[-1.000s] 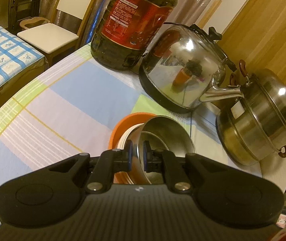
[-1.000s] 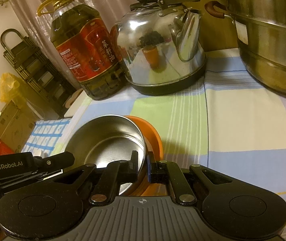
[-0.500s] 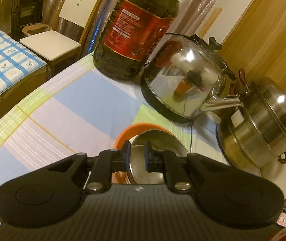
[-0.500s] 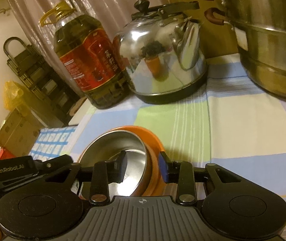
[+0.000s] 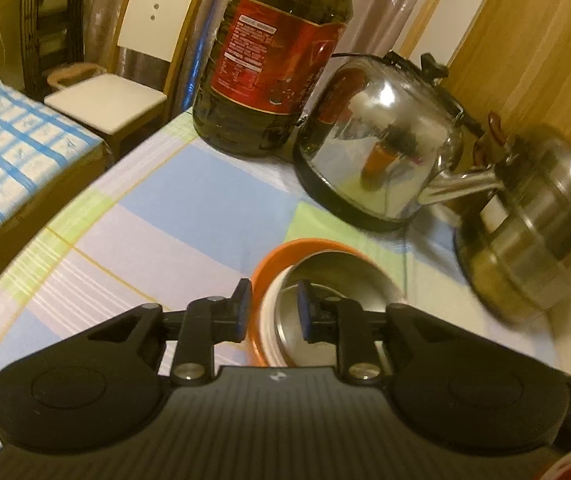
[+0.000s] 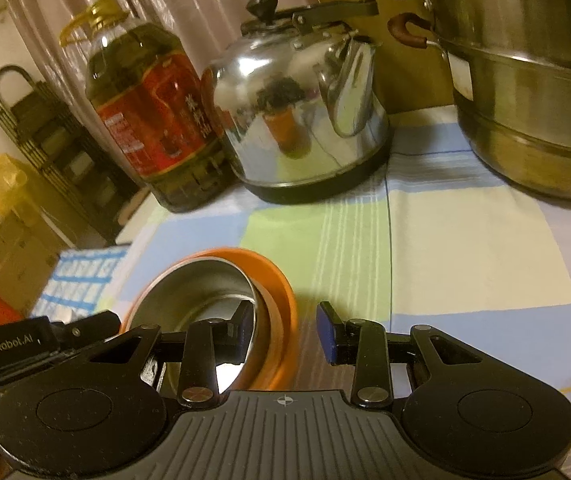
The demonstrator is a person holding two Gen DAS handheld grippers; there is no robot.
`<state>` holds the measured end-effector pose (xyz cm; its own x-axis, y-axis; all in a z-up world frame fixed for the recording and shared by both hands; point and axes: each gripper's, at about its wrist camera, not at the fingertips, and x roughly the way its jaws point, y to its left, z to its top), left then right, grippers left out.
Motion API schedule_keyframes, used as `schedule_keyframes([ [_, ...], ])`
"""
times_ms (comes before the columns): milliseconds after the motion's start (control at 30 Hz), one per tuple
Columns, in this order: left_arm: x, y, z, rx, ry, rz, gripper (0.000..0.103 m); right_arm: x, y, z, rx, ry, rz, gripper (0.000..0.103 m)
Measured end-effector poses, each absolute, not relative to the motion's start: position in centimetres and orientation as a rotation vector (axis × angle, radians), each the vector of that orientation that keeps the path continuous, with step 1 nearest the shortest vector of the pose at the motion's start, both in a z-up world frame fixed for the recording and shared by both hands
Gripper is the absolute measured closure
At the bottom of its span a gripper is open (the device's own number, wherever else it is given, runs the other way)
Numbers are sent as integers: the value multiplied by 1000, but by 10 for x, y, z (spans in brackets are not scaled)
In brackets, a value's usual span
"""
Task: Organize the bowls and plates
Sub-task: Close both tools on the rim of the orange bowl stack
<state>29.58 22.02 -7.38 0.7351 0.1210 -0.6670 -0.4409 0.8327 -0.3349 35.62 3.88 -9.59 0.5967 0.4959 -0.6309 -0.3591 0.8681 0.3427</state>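
- The steel bowl (image 6: 201,292) sits nested in the orange bowl (image 6: 281,300) on the checked table (image 6: 465,248), near the kettle (image 6: 301,120).
- Left gripper (image 5: 271,312): parted, straddling the bowls' rims, gripping nothing.
- Right gripper (image 6: 285,334): wide apart, likewise astride the rims.

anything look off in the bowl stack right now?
Slightly. The steel bowl sits tilted inside the orange bowl, not nested flat. Both the left gripper and right gripper are open around the rims. No spills or damage visible.
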Motion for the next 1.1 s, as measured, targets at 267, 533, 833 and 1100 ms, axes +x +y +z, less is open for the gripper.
schedule_keyframes([
  [267,301,221,-82,-481,716,313,82,359,37,-108,178,829,487,65],
  [533,301,230,-87,-515,726,313,82,360,36,-105,202,823,496,64],
  [833,306,233,-100,-564,768,288,82,362,39,-111,206,857,510,46],
  [1100,310,239,-113,-630,798,277,81,368,38,-128,239,929,495,46],
])
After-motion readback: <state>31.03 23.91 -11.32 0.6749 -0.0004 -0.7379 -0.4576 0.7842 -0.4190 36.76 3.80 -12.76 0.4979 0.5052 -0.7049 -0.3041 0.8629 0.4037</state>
